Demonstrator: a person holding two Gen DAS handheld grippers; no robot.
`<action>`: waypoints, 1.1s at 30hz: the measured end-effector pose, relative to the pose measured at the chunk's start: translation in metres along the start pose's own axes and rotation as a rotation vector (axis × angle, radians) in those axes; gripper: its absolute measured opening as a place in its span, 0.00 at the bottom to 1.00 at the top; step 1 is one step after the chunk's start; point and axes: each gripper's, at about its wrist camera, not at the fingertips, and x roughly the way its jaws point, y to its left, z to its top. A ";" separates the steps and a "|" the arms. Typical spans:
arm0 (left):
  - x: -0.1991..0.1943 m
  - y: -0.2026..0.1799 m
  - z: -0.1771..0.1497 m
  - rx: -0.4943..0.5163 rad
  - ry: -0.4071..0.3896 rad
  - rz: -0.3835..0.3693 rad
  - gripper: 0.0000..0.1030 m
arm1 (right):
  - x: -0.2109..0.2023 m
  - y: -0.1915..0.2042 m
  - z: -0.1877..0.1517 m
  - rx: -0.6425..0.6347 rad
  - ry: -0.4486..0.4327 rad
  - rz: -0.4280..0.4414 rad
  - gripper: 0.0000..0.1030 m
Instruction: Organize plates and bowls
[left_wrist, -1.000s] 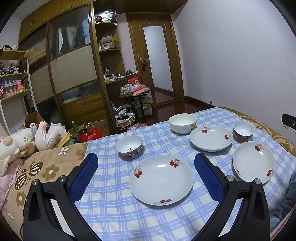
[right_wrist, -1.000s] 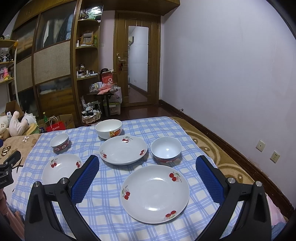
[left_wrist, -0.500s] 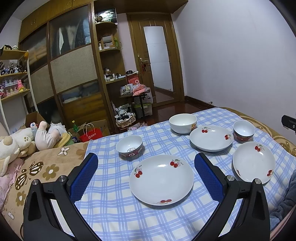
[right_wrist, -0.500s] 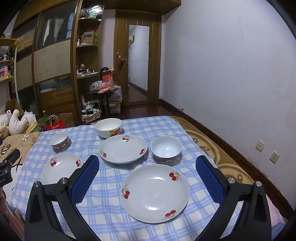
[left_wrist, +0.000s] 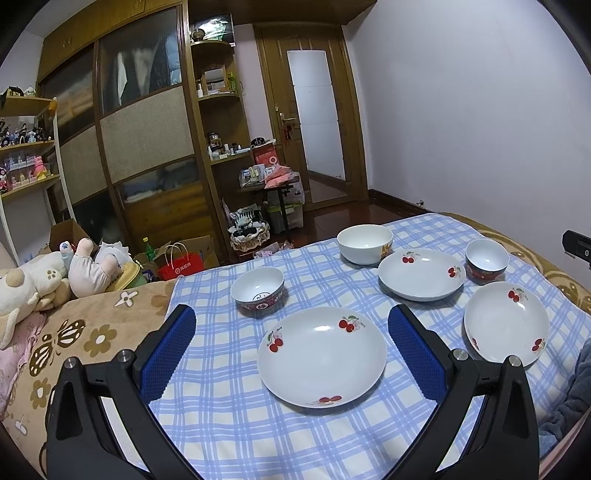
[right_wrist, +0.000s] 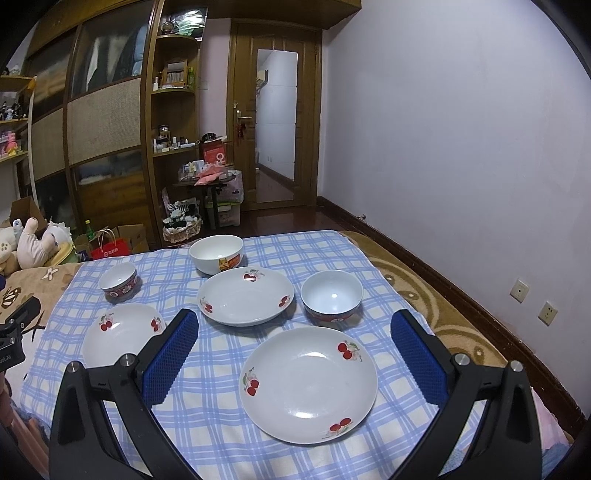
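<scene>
Blue-checked woven cloth: three glossy white round cherry-print ceramic plates, three white ceramic bowls. Left gripper, right gripper: blue textured pads spread wide, empty.

On the checked cloth, taking the middle plate as the dial's centre in the right wrist view: the large bowl touches it at 11 o'clock, the right bowl sits just beside it at 3, the near right plate lies at 5, the left plate at 8, partly hidden, and the left bowl well apart at 9. The plush toys seem to lie on a blanket beyond the cloth's left edge.
</scene>
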 end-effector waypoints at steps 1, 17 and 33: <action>0.000 0.000 0.000 -0.001 -0.001 0.001 0.99 | 0.000 0.000 0.001 0.000 0.000 -0.001 1.00; 0.006 0.004 0.003 -0.012 0.037 0.013 0.99 | 0.001 0.002 0.002 -0.003 -0.016 0.006 1.00; 0.041 0.048 0.034 -0.069 0.159 0.056 0.99 | 0.026 0.054 0.053 -0.092 -0.064 0.093 1.00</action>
